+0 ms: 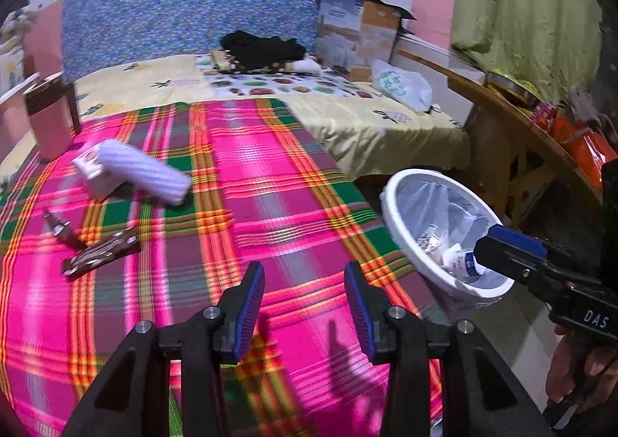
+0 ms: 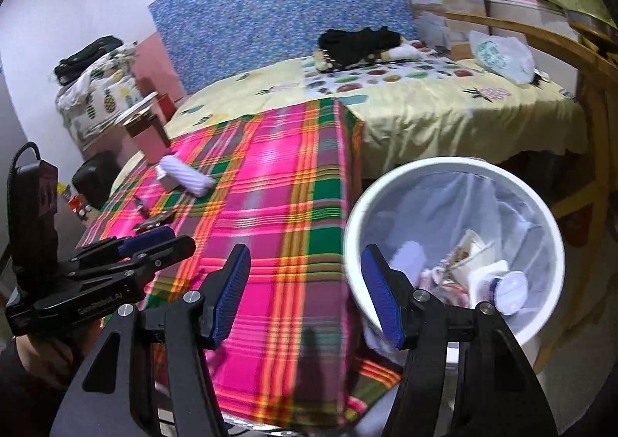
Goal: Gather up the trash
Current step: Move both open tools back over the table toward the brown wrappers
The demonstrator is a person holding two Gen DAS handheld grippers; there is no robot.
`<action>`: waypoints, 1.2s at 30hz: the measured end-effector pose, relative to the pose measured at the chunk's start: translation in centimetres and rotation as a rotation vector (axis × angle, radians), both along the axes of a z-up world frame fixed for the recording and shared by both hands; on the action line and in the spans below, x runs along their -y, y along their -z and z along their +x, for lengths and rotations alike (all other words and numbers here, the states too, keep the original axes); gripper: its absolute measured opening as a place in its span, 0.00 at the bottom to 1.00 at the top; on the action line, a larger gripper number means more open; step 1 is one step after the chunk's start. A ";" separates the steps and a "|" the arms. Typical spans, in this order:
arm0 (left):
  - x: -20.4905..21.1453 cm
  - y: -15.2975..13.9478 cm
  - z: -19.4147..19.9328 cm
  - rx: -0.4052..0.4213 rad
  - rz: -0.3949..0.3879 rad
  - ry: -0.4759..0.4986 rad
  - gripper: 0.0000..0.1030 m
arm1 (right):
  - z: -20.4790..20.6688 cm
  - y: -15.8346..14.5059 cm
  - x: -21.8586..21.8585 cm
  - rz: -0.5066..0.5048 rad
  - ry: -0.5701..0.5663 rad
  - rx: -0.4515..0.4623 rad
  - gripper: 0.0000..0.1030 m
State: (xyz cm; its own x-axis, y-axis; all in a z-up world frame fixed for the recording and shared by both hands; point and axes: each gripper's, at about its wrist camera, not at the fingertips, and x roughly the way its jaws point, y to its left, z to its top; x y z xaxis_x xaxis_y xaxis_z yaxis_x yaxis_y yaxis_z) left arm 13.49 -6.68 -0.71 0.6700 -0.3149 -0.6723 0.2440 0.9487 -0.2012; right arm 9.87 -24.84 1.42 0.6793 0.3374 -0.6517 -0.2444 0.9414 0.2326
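Observation:
On the plaid cloth lie two brown wrappers, a larger one [image 1: 102,253] and a smaller one [image 1: 58,226], at the left, with a white ribbed roll [image 1: 145,170] resting on a small white box [image 1: 92,166] beyond them. The roll also shows in the right wrist view [image 2: 189,174]. A white bin [image 1: 409,244] [image 2: 548,228] lined with a clear bag stands right of the table and holds trash. My left gripper [image 1: 303,305] is open and empty above the cloth. My right gripper [image 2: 305,294] is open and empty by the bin's left rim.
A pink canister [image 1: 48,116] stands at the cloth's far left. Behind is a bed [image 1: 347,116] with black clothing, a cardboard box [image 1: 359,35] and a plastic bag [image 1: 401,83]. A wooden table [image 1: 513,128] with orange packets stands at the right.

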 end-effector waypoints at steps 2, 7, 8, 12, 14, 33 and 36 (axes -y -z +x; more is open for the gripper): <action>-0.9 0.0 -0.3 -0.001 -0.002 -0.022 0.42 | 0.1 -0.1 -0.8 -0.001 -0.026 0.000 0.59; -3.6 -0.1 -0.8 0.000 -0.002 -0.090 0.42 | 0.3 -0.1 -2.9 -0.001 -0.086 0.000 0.58; -4.1 -0.1 -0.8 0.000 -0.002 -0.103 0.42 | 0.3 -0.1 -3.1 -0.001 -0.094 -0.001 0.58; -6.4 -0.1 -1.1 0.004 -0.001 -0.159 0.42 | 0.5 -0.2 -4.7 -0.006 -0.135 -0.001 0.54; -7.3 -0.1 -1.2 0.004 -0.001 -0.181 0.42 | 0.8 -0.2 -5.5 -0.009 -0.156 -0.001 0.54; -16.5 0.9 1.8 -0.031 -0.021 -0.400 0.42 | 3.6 -0.1 -11.0 -0.042 -0.284 -0.010 0.54; -17.2 1.2 2.9 -0.045 -0.034 -0.422 0.42 | 4.1 0.0 -11.5 -0.044 -0.290 -0.014 0.54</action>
